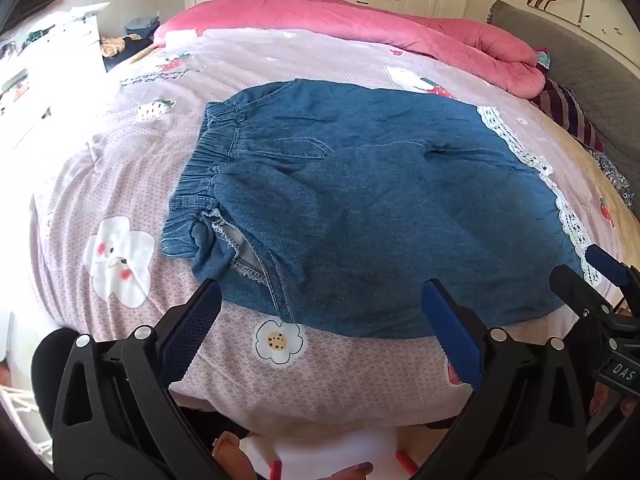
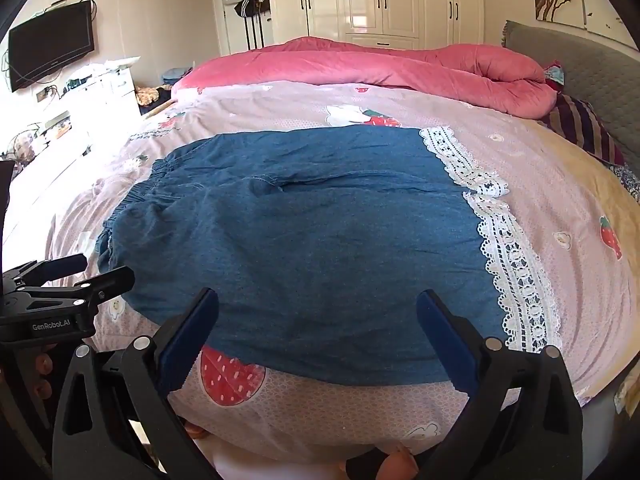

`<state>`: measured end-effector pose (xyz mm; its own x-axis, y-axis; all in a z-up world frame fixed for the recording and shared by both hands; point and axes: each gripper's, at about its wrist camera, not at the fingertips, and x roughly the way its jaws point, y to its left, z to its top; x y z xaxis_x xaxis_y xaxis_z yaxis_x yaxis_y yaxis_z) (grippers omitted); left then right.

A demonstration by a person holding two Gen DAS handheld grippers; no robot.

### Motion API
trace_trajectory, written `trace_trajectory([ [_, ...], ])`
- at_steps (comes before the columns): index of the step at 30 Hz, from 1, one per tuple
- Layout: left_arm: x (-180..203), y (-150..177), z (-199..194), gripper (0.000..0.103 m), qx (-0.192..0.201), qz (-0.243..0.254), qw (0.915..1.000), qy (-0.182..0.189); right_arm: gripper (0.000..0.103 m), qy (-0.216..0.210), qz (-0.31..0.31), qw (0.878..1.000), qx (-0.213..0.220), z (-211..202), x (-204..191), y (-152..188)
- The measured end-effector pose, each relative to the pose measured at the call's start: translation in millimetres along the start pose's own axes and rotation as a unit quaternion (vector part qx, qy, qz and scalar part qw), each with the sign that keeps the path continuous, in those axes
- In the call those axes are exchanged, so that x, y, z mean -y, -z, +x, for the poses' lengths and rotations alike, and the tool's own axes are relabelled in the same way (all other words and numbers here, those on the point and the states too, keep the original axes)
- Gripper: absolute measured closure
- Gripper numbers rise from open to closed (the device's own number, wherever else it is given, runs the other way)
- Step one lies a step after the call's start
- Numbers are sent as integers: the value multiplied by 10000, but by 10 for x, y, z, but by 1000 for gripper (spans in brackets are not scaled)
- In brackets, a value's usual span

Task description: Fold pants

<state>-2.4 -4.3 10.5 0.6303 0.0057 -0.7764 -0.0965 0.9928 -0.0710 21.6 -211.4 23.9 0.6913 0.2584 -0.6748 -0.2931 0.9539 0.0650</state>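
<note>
Blue denim pants [image 1: 360,184] lie flat on the bed, with the elastic waistband [image 1: 208,160] to the left and the white lace hems [image 1: 560,200] to the right. The near waistband corner [image 1: 236,248] is flipped over and shows its inner seam. My left gripper [image 1: 320,284] hovers open over the pants' near edge with nothing between its fingers. My right gripper [image 2: 318,295] stands open over the near edge closer to the lace hems [image 2: 512,264], also holding nothing. Each gripper shows at the side of the other's view: the right gripper [image 1: 584,268] and the left gripper [image 2: 100,270].
The pants rest on a pink patterned bedsheet [image 1: 320,380]. A pink quilt [image 1: 360,20] is bunched along the far side. A grey headboard [image 1: 592,72] and a striped pillow [image 1: 568,112] are at the right. A white dresser [image 1: 52,60] and a wall TV [image 2: 52,48] are at the left.
</note>
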Motion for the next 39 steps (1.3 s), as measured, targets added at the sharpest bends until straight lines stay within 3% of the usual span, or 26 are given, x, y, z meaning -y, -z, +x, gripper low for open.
trace_trajectory([
  [39, 56, -26, -73, 9, 111, 90, 9999, 22, 4, 174, -98, 9998, 5, 11, -38, 2],
])
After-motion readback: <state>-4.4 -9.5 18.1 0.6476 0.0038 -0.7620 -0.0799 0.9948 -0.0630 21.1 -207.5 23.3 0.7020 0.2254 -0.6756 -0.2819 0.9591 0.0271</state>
